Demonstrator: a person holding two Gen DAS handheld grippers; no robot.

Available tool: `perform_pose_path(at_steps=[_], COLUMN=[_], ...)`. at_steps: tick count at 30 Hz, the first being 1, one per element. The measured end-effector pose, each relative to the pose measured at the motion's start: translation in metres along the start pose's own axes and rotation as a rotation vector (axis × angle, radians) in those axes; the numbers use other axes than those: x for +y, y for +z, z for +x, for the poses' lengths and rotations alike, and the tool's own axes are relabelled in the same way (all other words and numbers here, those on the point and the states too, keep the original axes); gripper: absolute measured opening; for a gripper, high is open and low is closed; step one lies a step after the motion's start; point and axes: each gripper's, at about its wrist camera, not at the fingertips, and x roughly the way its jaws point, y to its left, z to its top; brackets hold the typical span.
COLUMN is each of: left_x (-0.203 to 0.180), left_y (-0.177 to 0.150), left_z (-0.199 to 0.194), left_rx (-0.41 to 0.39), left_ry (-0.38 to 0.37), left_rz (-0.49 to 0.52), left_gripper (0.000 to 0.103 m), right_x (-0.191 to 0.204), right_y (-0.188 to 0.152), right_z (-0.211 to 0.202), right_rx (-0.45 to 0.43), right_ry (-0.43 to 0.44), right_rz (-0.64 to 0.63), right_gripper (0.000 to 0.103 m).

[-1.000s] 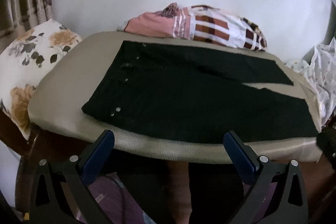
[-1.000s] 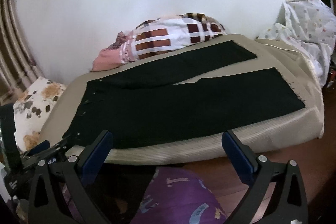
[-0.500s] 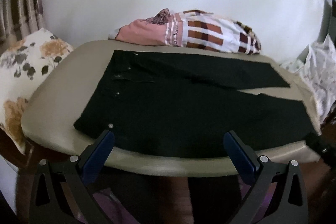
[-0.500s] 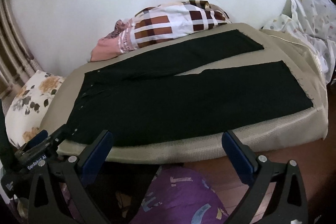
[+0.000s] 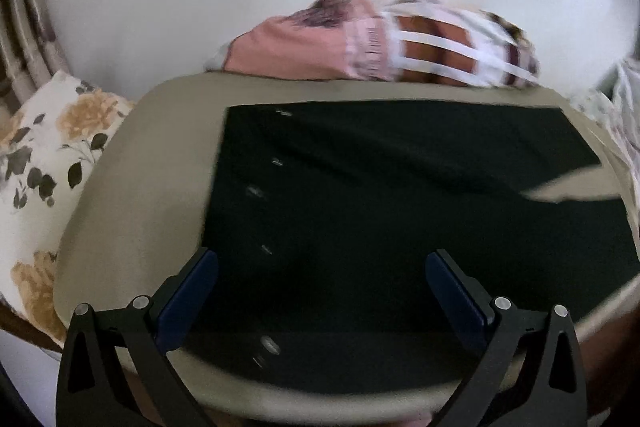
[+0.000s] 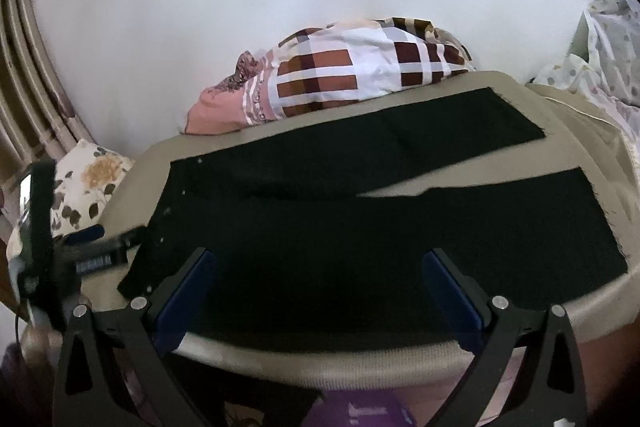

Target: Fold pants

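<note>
Black pants (image 5: 380, 211) lie flat on a beige mattress (image 5: 132, 195), waistband with metal buttons to the left, both legs spread to the right. They also show in the right wrist view (image 6: 360, 227). My left gripper (image 5: 320, 267) is open and empty over the near waistband corner. My right gripper (image 6: 316, 267) is open and empty over the near edge of the closer leg. The left gripper (image 6: 92, 247) shows at the left of the right wrist view, beside the waistband.
A pink and checked bundle of cloth (image 6: 332, 79) lies at the mattress's far edge against a white wall. A floral pillow (image 5: 44, 163) sits left. Spotted white fabric (image 6: 600, 59) is piled at right. A purple item (image 6: 360, 411) lies below the near mattress edge (image 6: 320, 363).
Both grippers have moved forward from below the mattress edge to over the pants. The pants have not moved.
</note>
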Motion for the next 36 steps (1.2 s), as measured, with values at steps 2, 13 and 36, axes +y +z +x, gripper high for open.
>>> perform_pose_path(at_steps=[2, 13, 36], left_x=[0.028, 0.11, 0.136], left_y=[0.024, 0.118, 0.141], left_z=[0.02, 0.162, 0.252], left_rx=[-0.015, 0.093, 0.165], left_ry=[-0.004, -0.208, -0.351], left_rz=[-0.003, 0.18, 0.079], left_gripper=[0.102, 0.092, 0.027], right_x=[0.001, -0.007, 0.001], right_y=[0.004, -0.004, -0.007], right_z=[0.01, 0.068, 0.117], right_rx=[0.014, 0.165, 0.302], right_ry=[0.011, -0.004, -0.079], right_rz=[0.006, 0.047, 0.035], right_gripper=[0.103, 0.103, 0.103])
